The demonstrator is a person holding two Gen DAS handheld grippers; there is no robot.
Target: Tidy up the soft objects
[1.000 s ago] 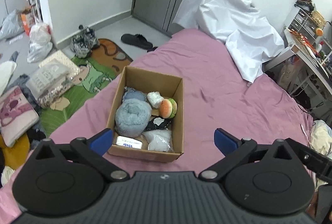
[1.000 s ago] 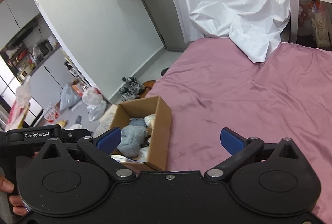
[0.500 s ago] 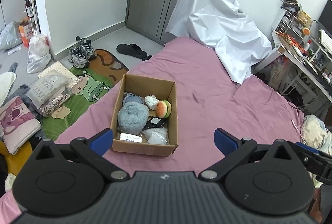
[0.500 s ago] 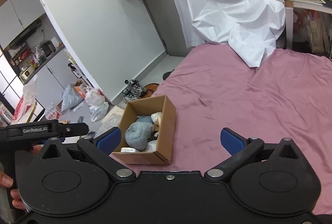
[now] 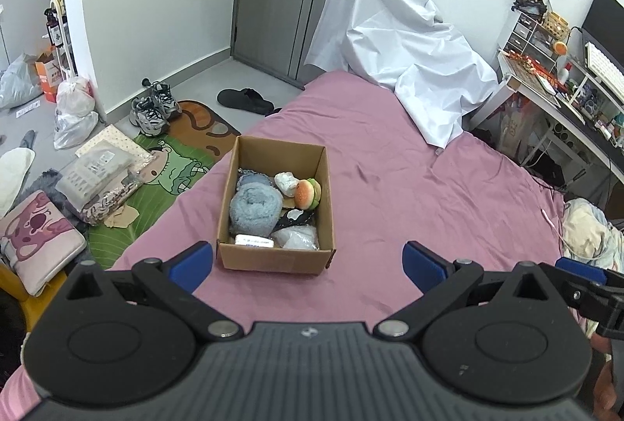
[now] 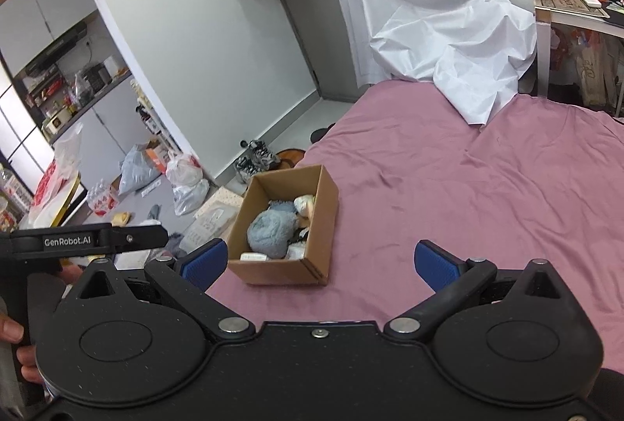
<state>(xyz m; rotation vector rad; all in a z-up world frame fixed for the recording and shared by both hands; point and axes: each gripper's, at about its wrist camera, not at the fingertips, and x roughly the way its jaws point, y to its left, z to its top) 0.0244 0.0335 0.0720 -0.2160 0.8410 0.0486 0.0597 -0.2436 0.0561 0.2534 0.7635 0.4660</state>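
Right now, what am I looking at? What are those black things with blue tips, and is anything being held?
There is no robot here. A person carries a hand-held gripper in each hand, and each has a camera looking forward along its two blue-tipped fingers. One picture comes from the left hand-held gripper, the other from the right hand-held gripper. Both are open and hold nothing. Ahead lies a bed with a pink sheet. On it stands an open cardboard box holding soft things: a rolled grey-blue towel, a small plush hamburger and a few other small items that are hard to make out.
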